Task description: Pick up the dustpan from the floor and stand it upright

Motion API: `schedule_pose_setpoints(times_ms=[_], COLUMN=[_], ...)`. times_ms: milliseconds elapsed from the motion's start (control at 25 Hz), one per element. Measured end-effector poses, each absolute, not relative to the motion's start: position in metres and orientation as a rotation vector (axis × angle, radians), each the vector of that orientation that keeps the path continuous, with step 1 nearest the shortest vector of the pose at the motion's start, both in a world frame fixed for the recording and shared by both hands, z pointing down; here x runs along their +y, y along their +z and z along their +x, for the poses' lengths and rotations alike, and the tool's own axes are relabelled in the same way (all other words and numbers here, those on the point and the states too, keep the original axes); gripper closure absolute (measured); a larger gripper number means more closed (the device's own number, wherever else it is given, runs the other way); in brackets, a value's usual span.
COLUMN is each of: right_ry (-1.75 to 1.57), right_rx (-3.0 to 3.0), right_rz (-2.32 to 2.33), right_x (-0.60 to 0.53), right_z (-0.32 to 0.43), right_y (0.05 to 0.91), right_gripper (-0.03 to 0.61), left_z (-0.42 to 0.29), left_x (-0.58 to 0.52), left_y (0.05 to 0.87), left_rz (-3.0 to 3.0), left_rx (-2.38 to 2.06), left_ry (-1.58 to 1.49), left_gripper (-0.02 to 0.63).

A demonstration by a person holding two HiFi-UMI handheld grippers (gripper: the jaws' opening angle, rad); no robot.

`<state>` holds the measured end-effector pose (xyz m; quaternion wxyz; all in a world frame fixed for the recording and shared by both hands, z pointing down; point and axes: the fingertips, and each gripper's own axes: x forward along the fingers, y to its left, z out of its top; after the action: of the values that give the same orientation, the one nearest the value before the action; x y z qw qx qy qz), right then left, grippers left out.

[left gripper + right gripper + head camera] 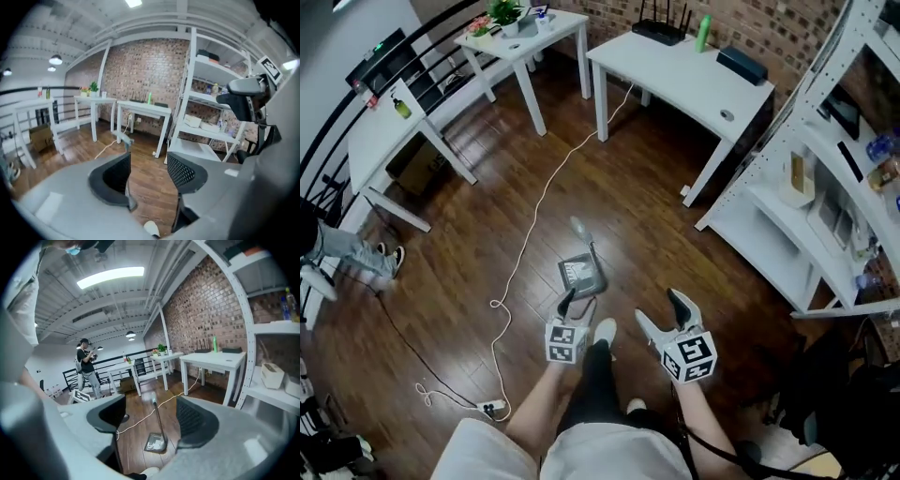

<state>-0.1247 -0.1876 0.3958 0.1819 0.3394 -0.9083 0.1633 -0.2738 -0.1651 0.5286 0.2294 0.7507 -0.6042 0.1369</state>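
The dustpan (582,275) stands upright on the dark wood floor, its long handle (581,231) rising toward the camera. In the right gripper view the dustpan (156,442) shows below and between the jaws, its handle (154,409) vertical. My left gripper (574,305) is just on the near side of the pan, open, nothing between its fingers; in the left gripper view (149,164) only the handle tip (123,138) shows, beyond the left jaw. My right gripper (666,314) hangs to the pan's right, raised and open, empty (151,411).
A white cable (530,234) runs across the floor to a power strip (490,407). White desks (675,56) stand at the back, white shelving (806,206) at the right. A person (86,364) stands by the railing. My own shoe (605,330) is near the pan.
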Motion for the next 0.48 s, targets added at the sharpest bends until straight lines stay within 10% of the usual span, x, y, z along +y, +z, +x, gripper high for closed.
schedule_pose_setpoints(times_ms=[480], right_ry=[0.373], right_rx=[-2.666], right_rz=[0.986], right_x=[0.054], right_z=[-0.021], right_y=[0.29], right_gripper=[0.255], left_z=[-0.159], left_x=[0.074], left_y=[0.255], left_rz=[2.237], left_rx=[-1.986], left_ry=[0.165], left_gripper=[0.322])
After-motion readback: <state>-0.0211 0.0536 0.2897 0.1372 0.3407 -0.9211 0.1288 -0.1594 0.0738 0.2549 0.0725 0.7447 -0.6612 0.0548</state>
